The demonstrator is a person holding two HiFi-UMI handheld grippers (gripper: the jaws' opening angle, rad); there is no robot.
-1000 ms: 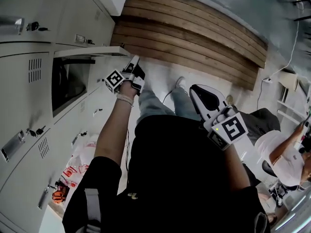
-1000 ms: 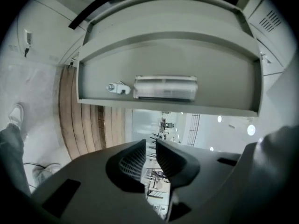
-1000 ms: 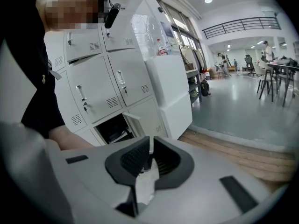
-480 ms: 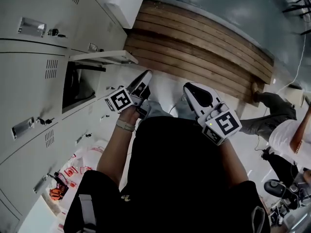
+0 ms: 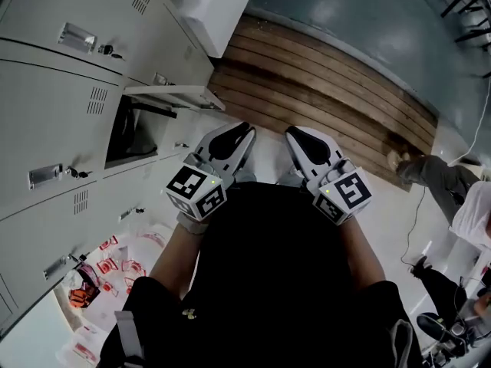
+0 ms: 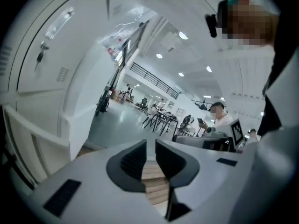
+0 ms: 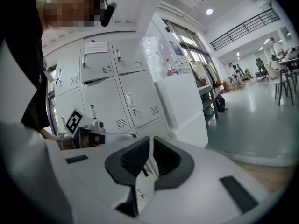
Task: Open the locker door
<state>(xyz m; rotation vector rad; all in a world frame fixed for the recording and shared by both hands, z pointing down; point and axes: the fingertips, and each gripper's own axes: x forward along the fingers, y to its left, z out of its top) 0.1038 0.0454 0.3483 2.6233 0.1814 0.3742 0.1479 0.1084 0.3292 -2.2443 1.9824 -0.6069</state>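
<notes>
A bank of grey lockers (image 5: 54,98) fills the left of the head view. One locker door (image 5: 173,96) stands swung out, edge on, and its dark compartment (image 5: 130,133) is exposed. My left gripper (image 5: 247,131) is held in front of my body, well clear of that door, its jaws a narrow gap apart with nothing between them (image 6: 150,146). My right gripper (image 5: 293,133) hovers beside it, shut and empty (image 7: 151,143). In the right gripper view the left gripper's marker cube (image 7: 74,120) shows in front of closed lockers (image 7: 117,92).
A curved wooden platform (image 5: 322,106) lies ahead on the floor, with a white cabinet (image 5: 219,10) at the end of the locker row. Plastic bags with red items (image 5: 107,271) lie at the lockers' foot. Other people (image 5: 468,213) are at the right.
My left gripper has come away from the open door's edge and drawn back to my body, beside the right gripper. The door stays open.
</notes>
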